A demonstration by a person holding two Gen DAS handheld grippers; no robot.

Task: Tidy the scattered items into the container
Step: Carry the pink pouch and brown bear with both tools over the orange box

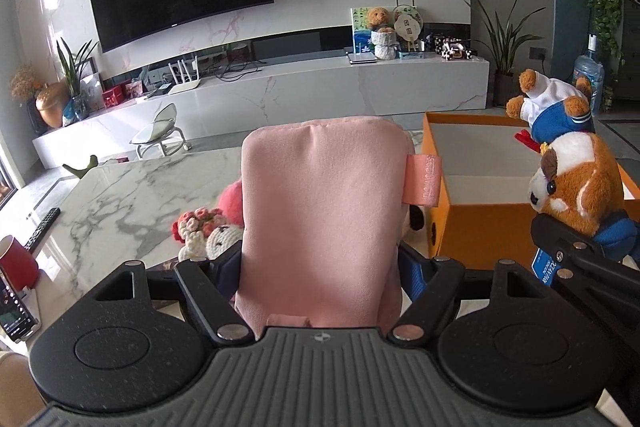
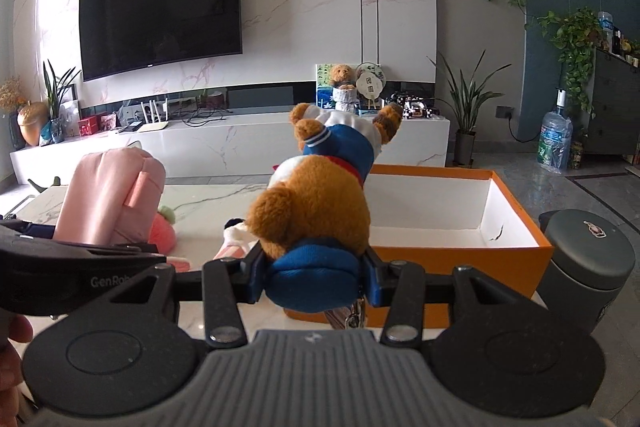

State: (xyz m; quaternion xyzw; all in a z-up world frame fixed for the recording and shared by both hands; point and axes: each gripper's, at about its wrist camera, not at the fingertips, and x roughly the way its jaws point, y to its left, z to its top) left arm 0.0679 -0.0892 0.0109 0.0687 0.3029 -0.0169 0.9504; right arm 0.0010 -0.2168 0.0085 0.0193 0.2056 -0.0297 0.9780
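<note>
Left gripper (image 1: 320,267) clamping soft pink pouch (image 1: 320,211), right gripper (image 2: 316,277) clamping fuzzy plush toy (image 2: 316,211), orange cardboard box (image 2: 460,259) beside.

The left tool (image 1: 320,267) is raised, its 2 fingers clamped on the lower sides of a pink pouch (image 1: 324,211) that stands upright between them. The right tool (image 2: 316,277) sits level just beside it, jaws closed on the blue cap of an upside-down plush toy (image 2: 316,203).
</note>
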